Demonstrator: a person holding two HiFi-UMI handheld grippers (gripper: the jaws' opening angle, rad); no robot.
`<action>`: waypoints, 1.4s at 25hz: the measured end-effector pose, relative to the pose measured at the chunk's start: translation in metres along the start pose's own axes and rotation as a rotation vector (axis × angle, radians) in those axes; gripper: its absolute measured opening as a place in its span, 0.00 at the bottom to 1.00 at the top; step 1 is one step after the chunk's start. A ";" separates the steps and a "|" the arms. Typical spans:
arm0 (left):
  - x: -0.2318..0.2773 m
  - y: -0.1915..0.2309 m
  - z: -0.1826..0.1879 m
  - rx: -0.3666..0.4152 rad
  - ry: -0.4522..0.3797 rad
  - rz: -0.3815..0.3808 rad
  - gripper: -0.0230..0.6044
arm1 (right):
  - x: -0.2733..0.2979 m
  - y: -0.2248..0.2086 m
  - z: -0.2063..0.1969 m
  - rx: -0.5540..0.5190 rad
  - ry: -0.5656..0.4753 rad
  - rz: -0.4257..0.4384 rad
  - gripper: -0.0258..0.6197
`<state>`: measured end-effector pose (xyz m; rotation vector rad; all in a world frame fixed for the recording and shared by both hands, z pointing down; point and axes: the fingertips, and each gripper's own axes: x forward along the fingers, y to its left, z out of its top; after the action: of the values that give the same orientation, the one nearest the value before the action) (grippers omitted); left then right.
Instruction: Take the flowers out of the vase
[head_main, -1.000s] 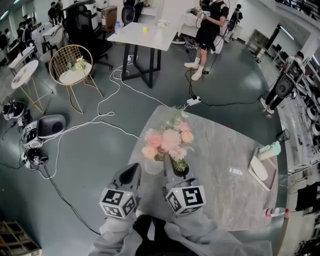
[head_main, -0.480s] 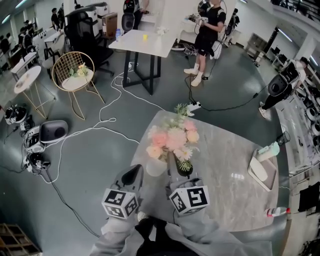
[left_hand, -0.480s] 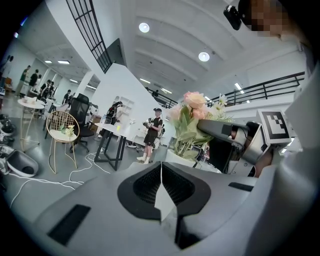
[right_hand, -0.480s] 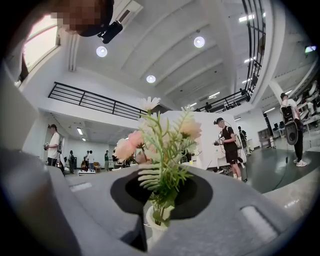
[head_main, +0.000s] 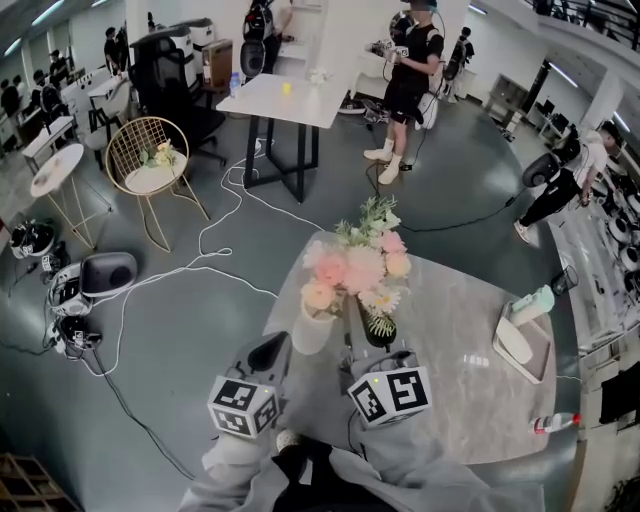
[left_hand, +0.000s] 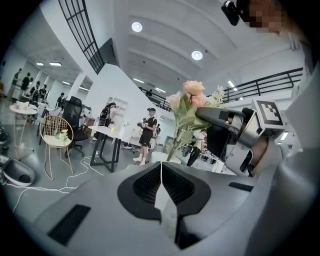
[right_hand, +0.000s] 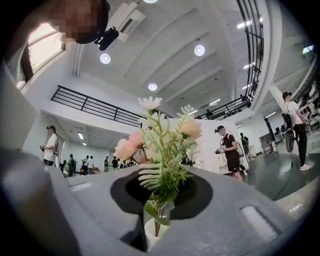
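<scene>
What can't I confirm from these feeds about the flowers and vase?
1. Stem ends of the pink-and-peach artificial flowers: right gripper view, the right gripper covers them at the small white vase.
2. Vase mouth: head view, blooms overhang it.
3. Pale sliver between the left gripper's shut jaws: left gripper view, unidentifiable.

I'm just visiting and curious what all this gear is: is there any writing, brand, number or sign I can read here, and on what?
No readable text anywhere in these views.
Marker cubes: black-and-white square patterns only, no letters or digits.
Bottle at the table's edge: label too small to read.
Flowers and vase: no print visible.
</scene>
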<state>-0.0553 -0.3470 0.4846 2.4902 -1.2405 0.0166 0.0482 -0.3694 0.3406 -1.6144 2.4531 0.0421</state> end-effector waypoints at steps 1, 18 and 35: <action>0.000 -0.001 0.003 0.004 -0.001 -0.004 0.05 | 0.000 0.000 0.004 -0.002 -0.006 0.000 0.14; -0.005 -0.014 0.032 0.096 -0.035 -0.083 0.05 | -0.009 0.013 0.074 -0.013 -0.124 -0.002 0.14; 0.031 -0.100 0.052 0.134 -0.062 -0.256 0.05 | -0.090 -0.077 0.116 -0.045 -0.163 -0.236 0.15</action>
<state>0.0335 -0.3325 0.4103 2.7678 -0.9630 -0.0443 0.1708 -0.3030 0.2507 -1.8302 2.1436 0.1862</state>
